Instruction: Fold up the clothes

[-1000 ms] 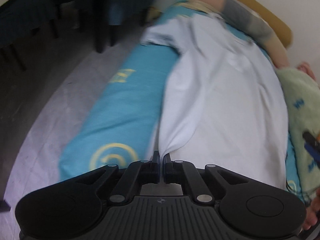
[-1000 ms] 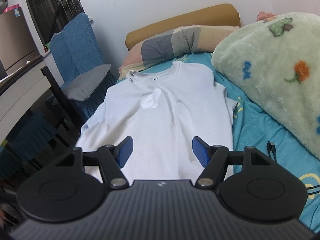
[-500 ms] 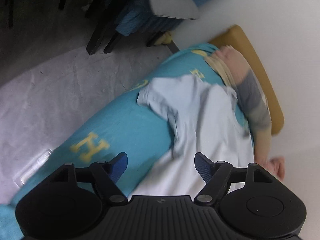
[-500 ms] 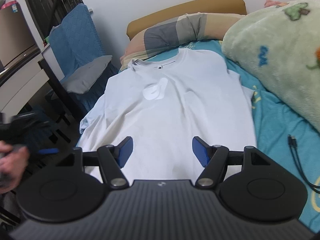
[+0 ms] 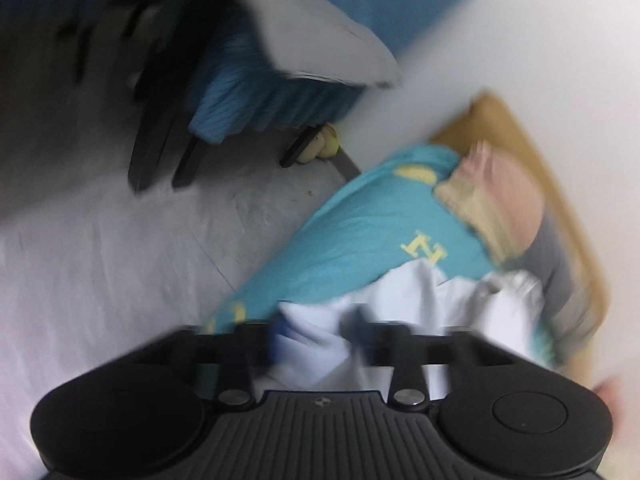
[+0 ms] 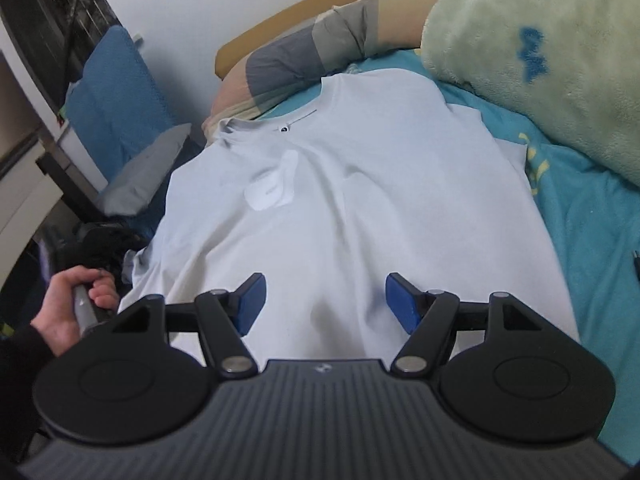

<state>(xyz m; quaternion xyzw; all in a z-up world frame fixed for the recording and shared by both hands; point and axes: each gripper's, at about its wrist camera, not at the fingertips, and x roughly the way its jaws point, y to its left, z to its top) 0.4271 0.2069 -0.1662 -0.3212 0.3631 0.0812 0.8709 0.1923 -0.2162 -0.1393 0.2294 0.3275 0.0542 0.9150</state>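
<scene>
left wrist view: sits low over the bed's left edge, angled down and toward the head end, close on the white t-shirt (image 5: 404,312) sleeve and teal sheet (image 5: 360,240), with floor (image 5: 100,260) and a blue-draped chair (image 5: 260,92) on the left; heavily blurred. right wrist view: looks from the foot end up along the bed toward the headboard (image 6: 320,4), tilted downward, close over the shirt's hem. shared by both: the shirt, sheet, striped pillow (image 6: 320,48), headboard and chair.
</scene>
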